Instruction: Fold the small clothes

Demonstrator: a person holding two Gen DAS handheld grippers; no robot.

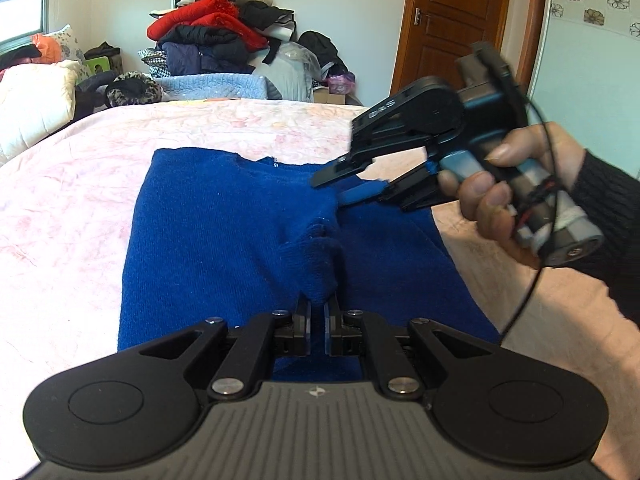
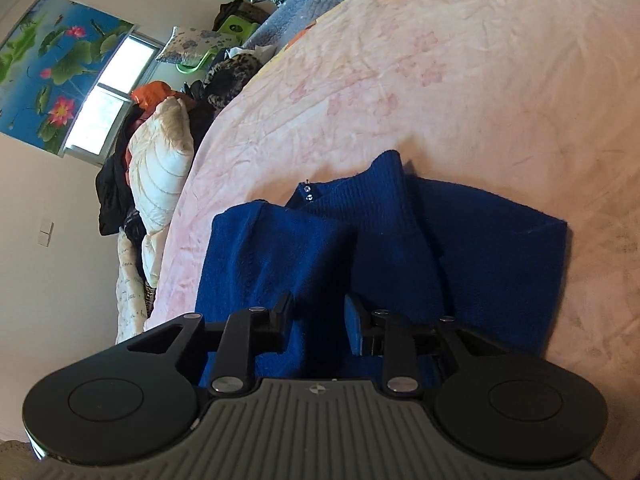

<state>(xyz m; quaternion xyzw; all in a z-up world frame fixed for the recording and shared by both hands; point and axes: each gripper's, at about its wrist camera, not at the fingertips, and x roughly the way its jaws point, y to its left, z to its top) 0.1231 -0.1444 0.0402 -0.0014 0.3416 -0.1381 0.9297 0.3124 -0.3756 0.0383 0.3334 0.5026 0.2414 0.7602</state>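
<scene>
A small blue knit sweater (image 1: 208, 240) lies on the pink bedspread (image 1: 80, 200), its sides folded in. My left gripper (image 1: 318, 308) is shut on the sweater's sleeve cuff (image 1: 316, 264) and holds it over the middle of the sweater. My right gripper (image 1: 340, 188) is open and empty, held by a hand above the sweater's upper right part. In the right wrist view the sweater (image 2: 500, 248) lies below the open right gripper (image 2: 318, 312), with the folded sleeve (image 2: 388, 216) running up toward the collar.
A pile of clothes (image 1: 216, 40) sits beyond the far edge of the bed. A white quilt (image 1: 32, 100) lies at the left. A wooden door (image 1: 452, 20) stands at the back right. The bedspread (image 2: 440, 60) spreads wide around the sweater.
</scene>
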